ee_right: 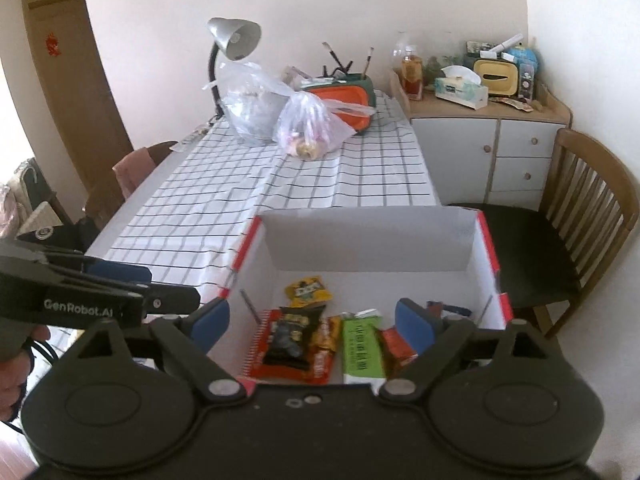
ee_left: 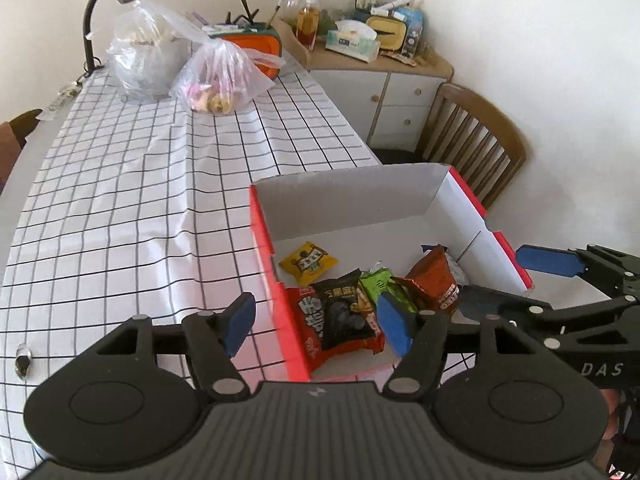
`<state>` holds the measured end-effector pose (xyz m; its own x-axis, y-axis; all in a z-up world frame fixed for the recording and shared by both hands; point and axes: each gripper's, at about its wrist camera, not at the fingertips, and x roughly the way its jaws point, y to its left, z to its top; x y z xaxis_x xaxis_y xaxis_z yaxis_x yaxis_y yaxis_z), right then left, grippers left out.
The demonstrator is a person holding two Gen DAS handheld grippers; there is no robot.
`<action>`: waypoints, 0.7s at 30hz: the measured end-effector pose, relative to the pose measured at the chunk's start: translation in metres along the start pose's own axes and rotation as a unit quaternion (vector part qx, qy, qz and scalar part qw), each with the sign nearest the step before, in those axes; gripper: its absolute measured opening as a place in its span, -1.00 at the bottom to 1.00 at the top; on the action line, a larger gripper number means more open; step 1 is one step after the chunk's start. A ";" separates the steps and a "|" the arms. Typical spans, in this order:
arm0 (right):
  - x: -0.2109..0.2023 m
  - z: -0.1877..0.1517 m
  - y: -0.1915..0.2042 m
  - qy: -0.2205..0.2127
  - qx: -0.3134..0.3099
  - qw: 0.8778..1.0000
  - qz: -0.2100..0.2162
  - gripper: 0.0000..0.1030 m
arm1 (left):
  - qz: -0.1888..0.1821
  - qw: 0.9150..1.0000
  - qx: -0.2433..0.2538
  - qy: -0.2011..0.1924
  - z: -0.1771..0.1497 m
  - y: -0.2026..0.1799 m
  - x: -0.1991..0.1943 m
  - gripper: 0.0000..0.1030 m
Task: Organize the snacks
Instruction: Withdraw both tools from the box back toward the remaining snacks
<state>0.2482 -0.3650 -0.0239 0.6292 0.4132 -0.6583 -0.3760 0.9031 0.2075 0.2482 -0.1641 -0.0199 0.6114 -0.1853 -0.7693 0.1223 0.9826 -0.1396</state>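
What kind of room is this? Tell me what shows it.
Probably a home dining room: a table with a checked cloth, wooden chairs, and a cluttered sideboard with tissues against the wall.

Black left hand-held gripper (ee_left: 318,322), blue pads, silver rivets, white lettering

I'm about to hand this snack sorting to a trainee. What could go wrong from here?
Two risks. The box sits at the table's corner beside the chair; a nudge might push it off. The left gripper and right gripper, both open and empty, hang close together over it and could collide.
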 end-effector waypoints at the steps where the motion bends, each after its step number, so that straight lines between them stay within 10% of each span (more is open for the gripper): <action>1: -0.001 -0.001 0.005 -0.001 -0.001 1.000 0.003 0.75 | 0.001 1.000 0.001 -0.004 -0.002 0.002 -0.004 0.30; 21: 0.015 -0.027 0.111 0.015 -0.018 0.999 0.049 0.99 | 0.036 0.998 -0.042 -0.023 -0.068 0.114 -0.068 0.50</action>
<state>0.1971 -0.2617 -0.0302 0.5673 0.4959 -0.6574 -0.4599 0.8530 0.2467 0.1676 -0.0386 -0.0255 0.6522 -0.1124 -0.7497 0.0117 0.9903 -0.1384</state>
